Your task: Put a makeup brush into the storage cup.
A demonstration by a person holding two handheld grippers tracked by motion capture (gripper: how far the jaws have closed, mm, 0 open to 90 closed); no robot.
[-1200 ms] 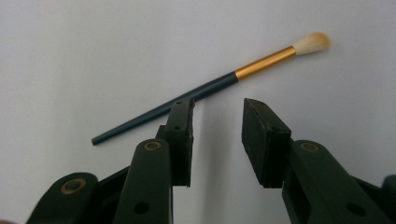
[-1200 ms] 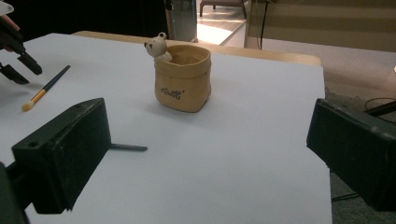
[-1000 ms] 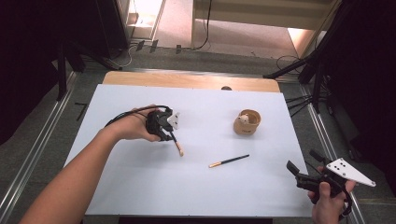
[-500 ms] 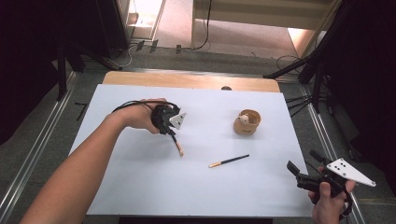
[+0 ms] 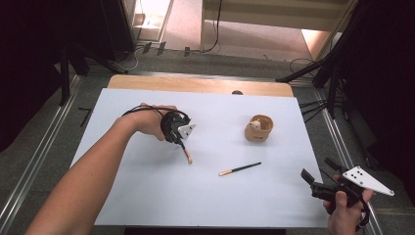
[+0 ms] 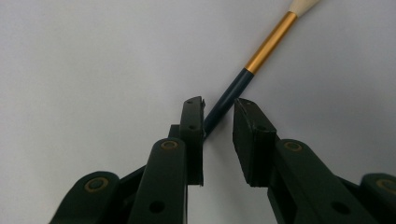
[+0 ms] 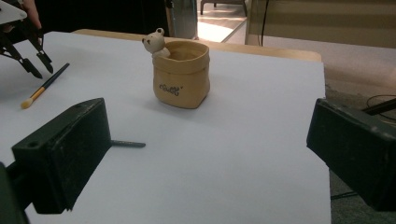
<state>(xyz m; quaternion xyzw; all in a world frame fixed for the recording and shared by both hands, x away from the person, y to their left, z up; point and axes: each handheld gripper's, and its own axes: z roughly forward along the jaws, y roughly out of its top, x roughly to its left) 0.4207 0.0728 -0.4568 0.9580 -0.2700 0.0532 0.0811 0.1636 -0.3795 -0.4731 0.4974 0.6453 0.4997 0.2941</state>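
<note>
Left gripper (image 5: 183,147), at about 10 o'clock on the table (image 5: 147,196), points down over the dark handle end of a brush (image 6: 243,79). Its fingers have just been closing and are now nearly together around the handle. One finger (image 6: 194,135) seems to touch it; a gap shows at the other, so no firm pinch yet, though the angle makes contact hard to judge.

The brush lies flat, its pale tip toward 6 o'clock from the gripper. It has a dark blue handle, a gold ferrule and a cream tip. Judged light, stiff and thin; the smooth round handle may roll or slip. Best hold: on the dark handle just behind the ferrule, across its width, clear of the soft tip.

A second brush (image 5: 240,169) lies near table centre, untouched.

A cup (image 7: 181,74) sits at about 2 o'clock: tan, sack-shaped, with a small bear figure on the rim. It carries dark script, too small to read.

Right gripper (image 5: 315,183) hangs at 5 o'clock off the table edge, fingers spread wide, nothing between them.
</note>
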